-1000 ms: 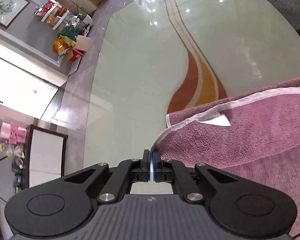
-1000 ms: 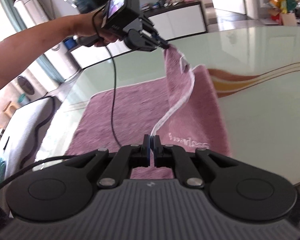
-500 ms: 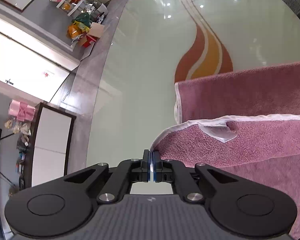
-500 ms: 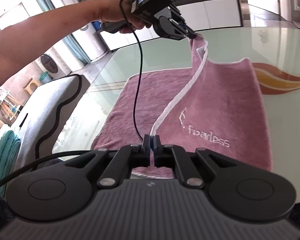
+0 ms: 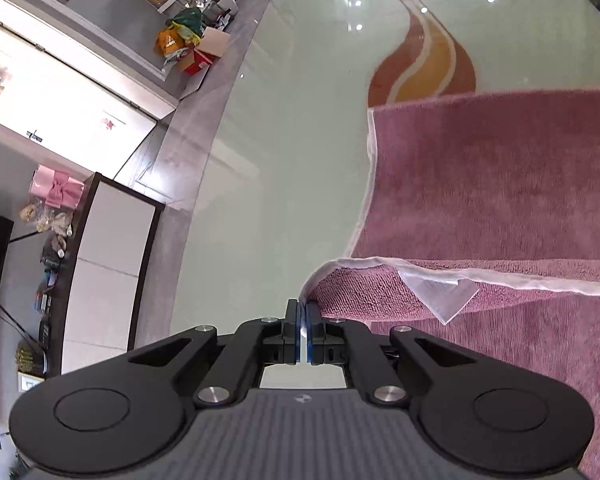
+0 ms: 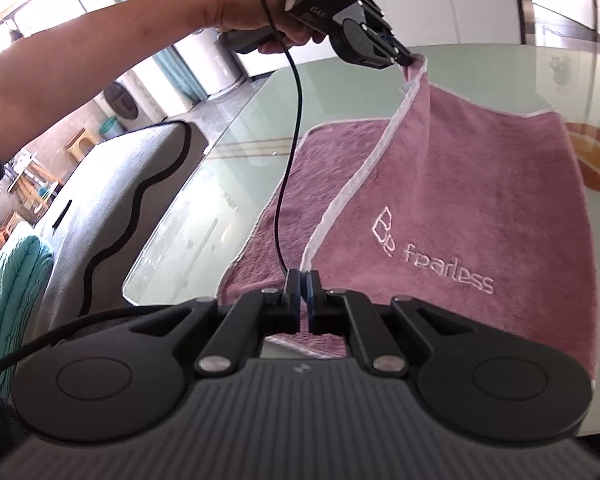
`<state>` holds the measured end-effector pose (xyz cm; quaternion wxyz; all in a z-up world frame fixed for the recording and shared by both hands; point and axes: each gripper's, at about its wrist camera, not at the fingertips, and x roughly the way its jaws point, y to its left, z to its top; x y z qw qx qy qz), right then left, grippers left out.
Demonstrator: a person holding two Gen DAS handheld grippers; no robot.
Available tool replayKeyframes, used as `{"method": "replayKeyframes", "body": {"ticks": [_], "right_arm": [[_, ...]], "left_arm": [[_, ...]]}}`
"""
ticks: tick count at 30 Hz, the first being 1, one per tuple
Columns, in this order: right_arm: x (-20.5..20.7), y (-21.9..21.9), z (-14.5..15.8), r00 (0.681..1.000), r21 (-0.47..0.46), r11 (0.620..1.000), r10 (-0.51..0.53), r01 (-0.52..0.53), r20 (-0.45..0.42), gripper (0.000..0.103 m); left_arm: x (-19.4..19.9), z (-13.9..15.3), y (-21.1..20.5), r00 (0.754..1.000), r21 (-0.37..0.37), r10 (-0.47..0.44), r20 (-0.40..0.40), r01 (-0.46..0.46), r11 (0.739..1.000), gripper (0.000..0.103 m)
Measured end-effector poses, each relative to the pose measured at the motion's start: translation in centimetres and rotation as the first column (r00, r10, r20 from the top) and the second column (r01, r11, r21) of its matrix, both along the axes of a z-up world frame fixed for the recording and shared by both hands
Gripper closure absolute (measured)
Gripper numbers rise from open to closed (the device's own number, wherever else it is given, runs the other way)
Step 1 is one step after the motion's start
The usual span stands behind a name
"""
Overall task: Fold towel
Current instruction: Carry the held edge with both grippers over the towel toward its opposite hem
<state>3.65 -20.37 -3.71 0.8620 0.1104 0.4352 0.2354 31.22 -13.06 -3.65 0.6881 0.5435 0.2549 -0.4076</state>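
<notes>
Left gripper point(image 5: 302, 307) and right gripper point(image 6: 303, 278) are each clamping the pink towel point(image 6: 480, 200) by its white hem, lifting one half over the half lying on the glass table point(image 5: 284, 152); bare glass is lying beyond its edges.

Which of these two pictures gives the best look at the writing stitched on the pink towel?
The right wrist view: the white lettering on the towel faces it, unobstructed. The left wrist view shows only plain pink pile, white edging and a loose tag, no lettering.
</notes>
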Motion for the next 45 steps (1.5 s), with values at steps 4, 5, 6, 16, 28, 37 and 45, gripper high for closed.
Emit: {"method": "replayKeyframes", "body": {"ticks": [4,5,6,16,28,37,45], "right_arm": [[0.0,1.1,-0.6,0.999,0.0,0.999,0.041,-0.041,-0.018,0.1],[0.0,1.4,-0.7,0.999,-0.001,0.999,0.049,-0.049,-0.023,0.1],[0.0,1.7,-0.8,0.998,-0.002,0.998,0.057,-0.057,-0.026,0.1],[0.3,3.8,-1.7,0.992,-0.033,0.993,0.113,-0.114,-0.051,0.1],[1.1,4.4,-3.4,0.99,-0.027,0.994,0.105,-0.108,-0.092,0.1],[1.7,4.5,-3.3,0.991,-0.006,0.994,0.104,-0.105,-0.084,0.1],[1.7,4.3,-3.1,0.991,-0.002,0.994,0.104,-0.105,-0.078,0.1]], "left_arm": [[-0.3,-1.2,2.4,1.0,0.018,0.015,-0.004,-0.015,1.0,0.1],[-0.4,-1.4,2.8,1.0,0.023,0.019,-0.001,-0.018,1.0,0.1],[-0.4,-1.7,3.5,1.0,0.032,0.024,0.001,-0.024,0.999,0.1],[-0.2,-3.3,7.9,0.997,0.066,0.073,0.023,-0.075,0.995,0.1],[2.8,-3.1,11.5,0.862,-0.126,0.334,-0.38,-0.406,0.905,0.081],[6.0,-4.1,10.8,0.652,-0.053,0.511,-0.56,-0.644,0.764,0.081],[6.3,-5.5,10.5,0.61,-0.005,0.566,-0.554,-0.683,0.731,0.081]]}}
